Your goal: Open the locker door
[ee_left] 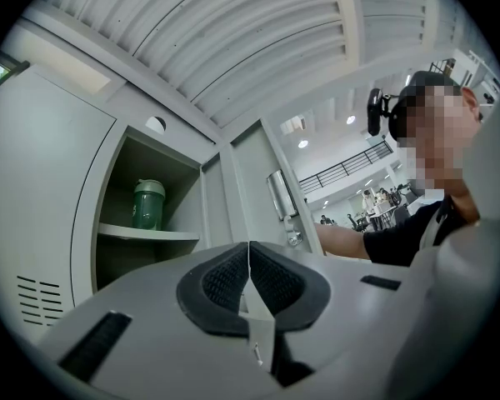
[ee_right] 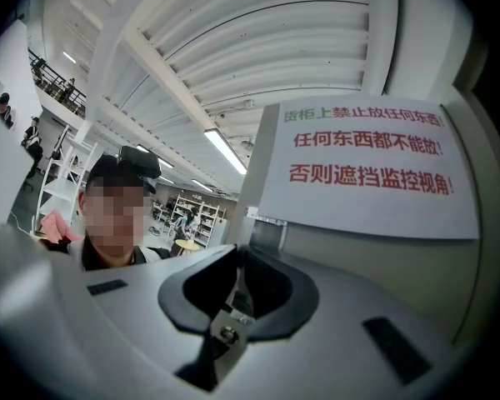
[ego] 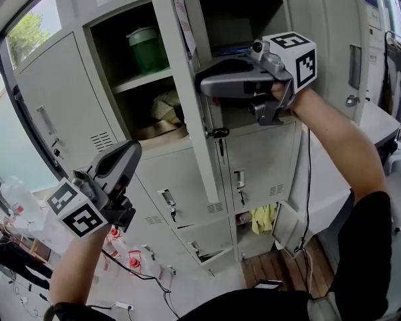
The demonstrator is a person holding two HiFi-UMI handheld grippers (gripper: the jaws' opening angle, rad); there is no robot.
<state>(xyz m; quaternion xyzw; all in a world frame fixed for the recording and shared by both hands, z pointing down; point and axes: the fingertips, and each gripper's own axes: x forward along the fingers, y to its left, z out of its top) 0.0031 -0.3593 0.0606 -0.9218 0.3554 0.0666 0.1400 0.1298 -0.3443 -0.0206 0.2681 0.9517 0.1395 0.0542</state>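
Jaws of right gripper (ego: pixel 202 85) clamp locker door (ego: pixel 199 154) edge; door grey, open

Only readable thing is the white paper sign (ee_right: pixel 362 169) stuck on what looks like the locker door (ee_right: pixel 375 265). Three lines of Chinese, mostly red: 货柜上禁止放任何东西!, 任何东西都不能放!, 否则遮挡监控视角! The first few greenish characters are fuzzy, so I'm not fully sure of those.

Locker door (ego: pixel 187 112) edge-on beside open compartment (ego: pixel 235 19)

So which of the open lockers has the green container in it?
The top-left locker: a green lidded container stands on its shelf. The other open top locker, to its right, shows none.
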